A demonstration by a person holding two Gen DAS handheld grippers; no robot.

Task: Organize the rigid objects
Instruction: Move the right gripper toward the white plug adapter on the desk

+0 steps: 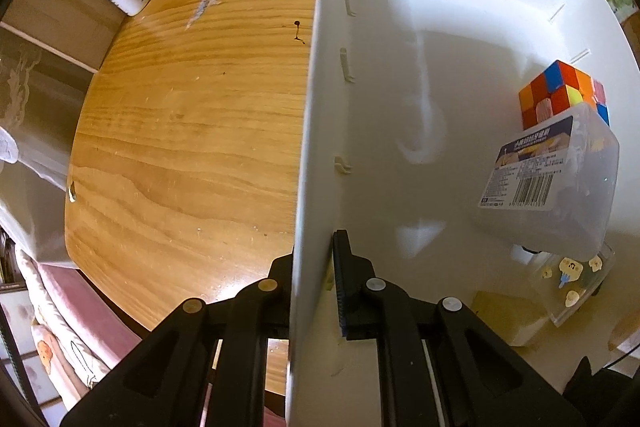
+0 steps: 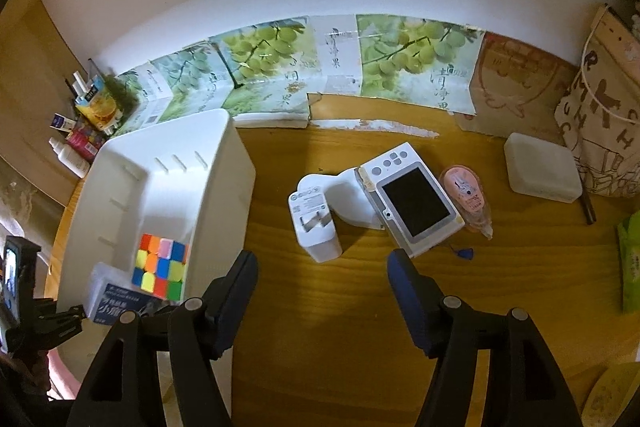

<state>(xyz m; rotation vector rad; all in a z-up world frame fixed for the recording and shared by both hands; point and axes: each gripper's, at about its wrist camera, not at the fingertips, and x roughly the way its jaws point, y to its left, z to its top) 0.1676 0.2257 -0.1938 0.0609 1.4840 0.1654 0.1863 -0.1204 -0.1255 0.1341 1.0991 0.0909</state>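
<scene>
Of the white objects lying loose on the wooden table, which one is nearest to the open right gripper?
The white power adapter, prongs facing up. It lies closest before the right gripper; the handheld screen device and white rectangular box lie farther.

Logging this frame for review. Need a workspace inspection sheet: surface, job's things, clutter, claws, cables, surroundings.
Surface: wooden table, scuffed near the back edge.
Job's things: puzzle cube and clear box inside the white bin; charger, handheld screen device, pink tape dispenser, white box on the table.
Clutter: bottles and cartons in the far corner.
Claws: left claw shut on the bin wall; right claw open, empty.
Cables: nothing seen.
Surroundings: grape posters, tote bag.
</scene>
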